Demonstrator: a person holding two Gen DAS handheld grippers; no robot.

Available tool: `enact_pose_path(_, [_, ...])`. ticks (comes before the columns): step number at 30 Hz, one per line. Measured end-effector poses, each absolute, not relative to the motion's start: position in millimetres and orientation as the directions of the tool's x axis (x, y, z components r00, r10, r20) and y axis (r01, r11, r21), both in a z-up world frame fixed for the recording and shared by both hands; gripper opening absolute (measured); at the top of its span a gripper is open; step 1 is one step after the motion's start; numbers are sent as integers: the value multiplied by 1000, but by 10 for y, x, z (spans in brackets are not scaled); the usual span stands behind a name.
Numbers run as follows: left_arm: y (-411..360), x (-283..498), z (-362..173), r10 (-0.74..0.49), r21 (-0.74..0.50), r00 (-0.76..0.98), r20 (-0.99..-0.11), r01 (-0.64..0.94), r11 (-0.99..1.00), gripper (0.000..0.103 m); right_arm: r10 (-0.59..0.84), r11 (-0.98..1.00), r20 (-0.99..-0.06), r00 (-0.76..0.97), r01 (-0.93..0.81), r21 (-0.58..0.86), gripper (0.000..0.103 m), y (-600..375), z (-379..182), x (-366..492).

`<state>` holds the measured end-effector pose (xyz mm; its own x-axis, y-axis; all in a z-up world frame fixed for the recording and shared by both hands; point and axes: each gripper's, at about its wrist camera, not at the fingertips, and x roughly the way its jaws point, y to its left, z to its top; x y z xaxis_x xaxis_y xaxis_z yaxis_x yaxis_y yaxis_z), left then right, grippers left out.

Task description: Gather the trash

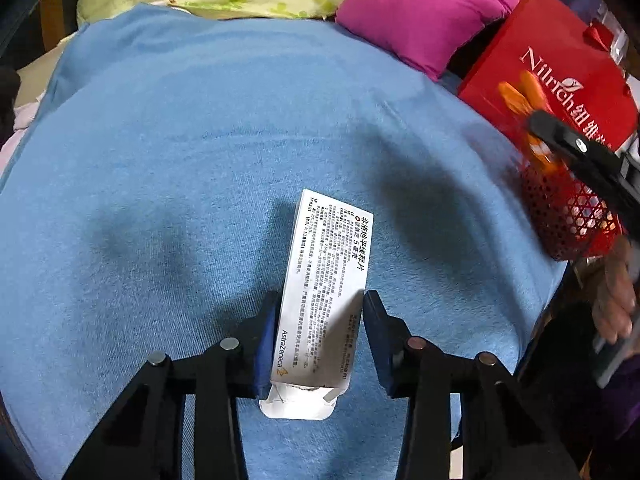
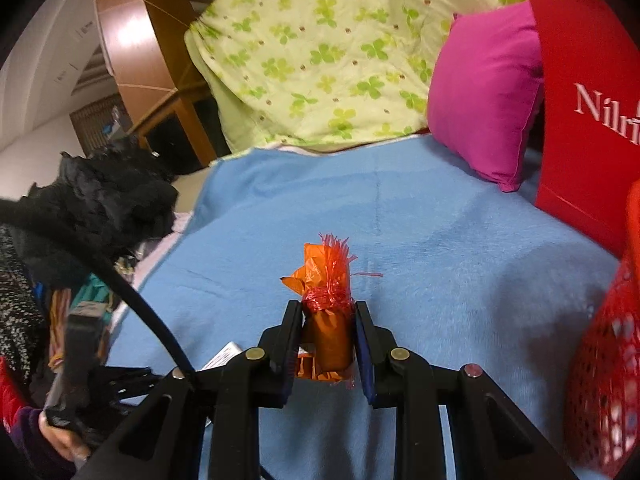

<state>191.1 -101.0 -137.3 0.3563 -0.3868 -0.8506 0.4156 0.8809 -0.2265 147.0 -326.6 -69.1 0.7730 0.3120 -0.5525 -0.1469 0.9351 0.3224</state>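
A white medicine box with printed text lies on the blue blanket. My left gripper is shut on its near half, a blue pad pressing on each long side. My right gripper is shut on an orange wrapper with a red fringe, lifted above the blanket. In the left wrist view the right gripper shows blurred at the right edge, with the orange wrapper above the red mesh basket. A corner of the medicine box peeks out at the lower left of the right wrist view.
A red paper bag stands behind the mesh basket at the bed's right edge. A pink pillow and a green clover quilt lie at the head. A black fluffy item sits off the bed's left side.
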Motion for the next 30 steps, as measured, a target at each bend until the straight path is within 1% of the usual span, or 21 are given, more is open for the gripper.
enact_pose_path(3, [-1006,1748,-1313,-359,-203,399,-844,382,901,43,327,925,-515,793,-156,347,27,-3325,-647,1235])
enact_pose_path(5, [-1045,1633,-1224,-381,-228,417,-825,370,900,43,327,922,-496,805,-157,354,27,-3361,-613,1105])
enact_pose_path(7, [-1064,1520,-1098,-377,-222,445,-812,361,906,43,330,919,-484,810,-157,362,27,-3388,-585,1006])
enact_pose_path(12, [-1284,1221,-573,-337,-124,576,-745,377,918,43,321,916,-452,832,-151,372,27,-3478,-521,704])
enact_pose_path(15, [-1356,1107,-319,-312,-85,626,-715,366,927,43,304,919,-429,850,-144,366,27,-3545,-474,588])
enact_pose_path(19, [-1406,1038,-173,-272,-21,679,-682,353,935,43,296,925,-407,864,-154,346,27,-3622,-465,457])
enact_pose_path(24, [-1407,903,-93,-253,15,713,-654,347,938,43,273,938,-395,877,-151,313,27,-3665,-488,360])
enact_pose_path(30, [-1634,822,108,-237,65,753,-614,347,935,43,277,926,-362,890,-148,347,27,-3801,-489,309])
